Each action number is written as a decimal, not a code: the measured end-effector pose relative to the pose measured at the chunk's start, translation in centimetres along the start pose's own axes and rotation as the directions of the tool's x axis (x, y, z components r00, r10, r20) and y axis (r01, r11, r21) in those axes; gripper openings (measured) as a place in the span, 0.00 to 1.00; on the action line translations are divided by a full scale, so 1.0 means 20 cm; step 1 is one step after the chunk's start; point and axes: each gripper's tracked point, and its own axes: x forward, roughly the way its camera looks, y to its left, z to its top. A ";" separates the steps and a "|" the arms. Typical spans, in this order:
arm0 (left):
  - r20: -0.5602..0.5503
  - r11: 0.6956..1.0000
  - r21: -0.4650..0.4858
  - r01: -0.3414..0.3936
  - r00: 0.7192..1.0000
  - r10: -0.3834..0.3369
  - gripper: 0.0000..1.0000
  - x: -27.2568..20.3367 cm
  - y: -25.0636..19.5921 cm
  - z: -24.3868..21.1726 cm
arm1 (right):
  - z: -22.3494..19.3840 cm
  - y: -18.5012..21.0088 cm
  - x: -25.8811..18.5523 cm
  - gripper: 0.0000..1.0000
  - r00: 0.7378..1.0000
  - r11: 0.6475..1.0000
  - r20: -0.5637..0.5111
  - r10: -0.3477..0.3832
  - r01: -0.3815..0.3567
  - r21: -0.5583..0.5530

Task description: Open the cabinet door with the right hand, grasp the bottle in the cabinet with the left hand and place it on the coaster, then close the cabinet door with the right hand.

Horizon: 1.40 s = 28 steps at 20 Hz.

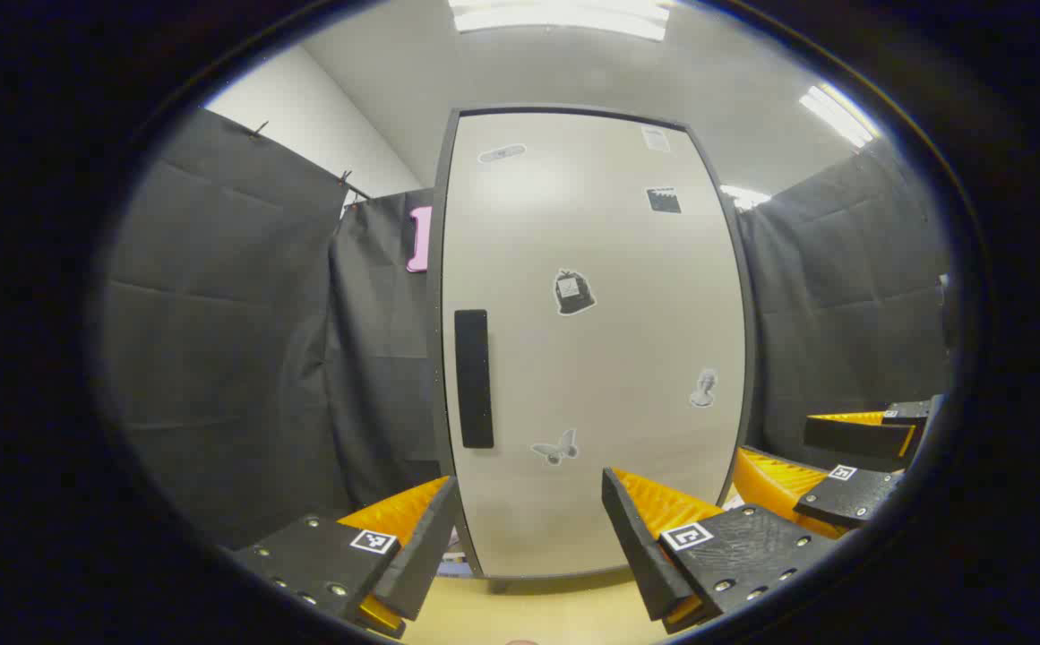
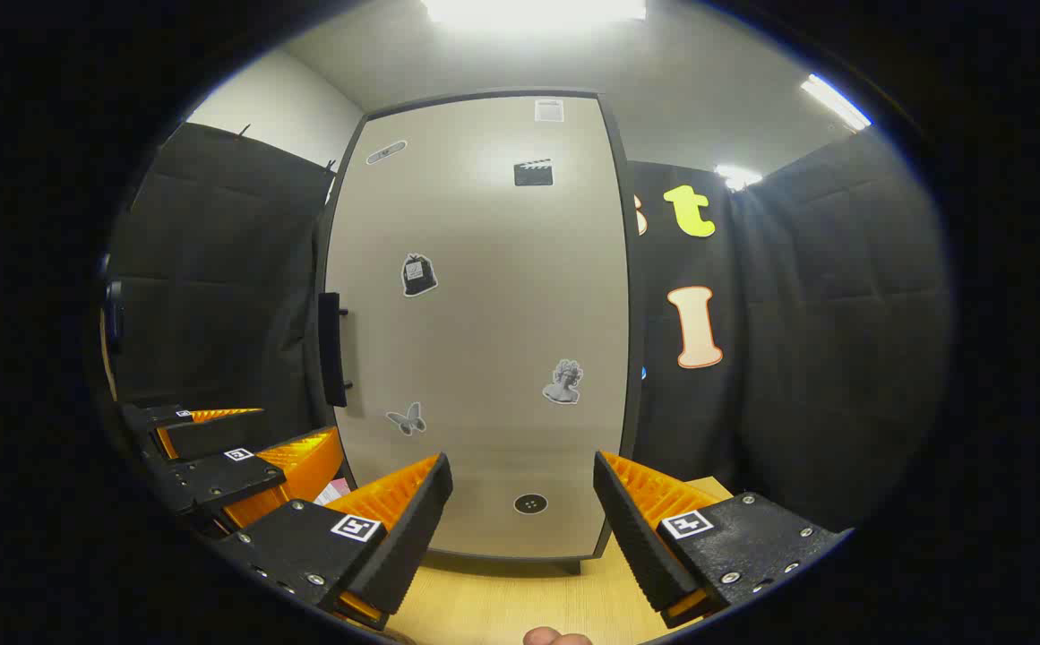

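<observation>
A tall cabinet stands on the wooden table, its pale door (image 1: 591,340) closed and dotted with small stickers. A dark vertical handle (image 1: 474,378) runs along the door's left edge, seen side-on in the right gripper view as the handle (image 2: 331,349). My left gripper (image 1: 528,524) is open in front of the door's lower part, touching nothing. My right gripper (image 2: 520,506) is also open, a short way from the door's lower right. The right gripper (image 1: 851,466) appears at the right edge of the left gripper view; the left gripper (image 2: 215,457) appears at lower left of the right gripper view. Whatever is inside the cabinet is hidden.
The light wooden table (image 2: 520,600) runs under both grippers up to the cabinet's base. Black cloth walls (image 1: 233,340) close in on both sides and behind. A small round dark disc (image 2: 530,503) shows low on the door.
</observation>
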 end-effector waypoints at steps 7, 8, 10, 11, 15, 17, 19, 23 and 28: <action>0.003 1.000 -0.012 0.007 1.000 -0.007 0.99 -0.01 -0.01 0.02 | 0.02 -0.03 0.01 0.98 1.000 1.000 0.011 -0.011 0.011 -0.003; 0.004 1.000 -0.013 0.009 1.000 -0.009 0.98 -0.02 -0.01 0.02 | 0.03 -0.03 0.01 0.98 1.000 1.000 0.014 -0.011 0.011 -0.004; 0.007 1.000 -0.013 0.012 1.000 -0.012 0.99 -0.02 0.00 0.02 | 0.03 -0.03 0.00 0.98 1.000 1.000 0.016 -0.011 0.011 -0.003; 0.008 1.000 -0.010 0.012 1.000 -0.011 0.99 -0.03 0.00 0.03 | 0.03 -0.03 0.00 0.98 1.000 1.000 0.017 -0.014 0.014 -0.004; 0.011 1.000 -0.016 0.015 1.000 -0.014 0.99 -0.04 0.00 0.04 | 0.04 -0.05 -0.01 0.98 0.999 1.000 0.025 -0.025 0.025 -0.008; 0.014 1.000 -0.012 0.016 1.000 -0.016 0.91 -0.05 -0.01 0.05 | 0.04 -0.05 -0.02 0.98 0.999 1.000 0.027 -0.025 0.025 -0.011; 0.017 1.000 -0.012 0.018 1.000 -0.018 0.91 -0.06 -0.01 0.06 | 0.04 -0.05 -0.01 0.98 0.999 1.000 0.028 -0.024 0.025 -0.013; 0.022 1.000 -0.008 0.015 1.000 -0.015 0.99 -0.06 0.00 0.07 | 0.04 -0.04 -0.01 0.98 1.000 1.000 0.023 -0.021 0.021 -0.017; 0.024 1.000 -0.010 0.012 1.000 -0.011 0.99 -0.06 0.02 0.08 | 0.05 -0.04 0.00 0.98 0.999 1.000 0.026 -0.022 0.023 -0.021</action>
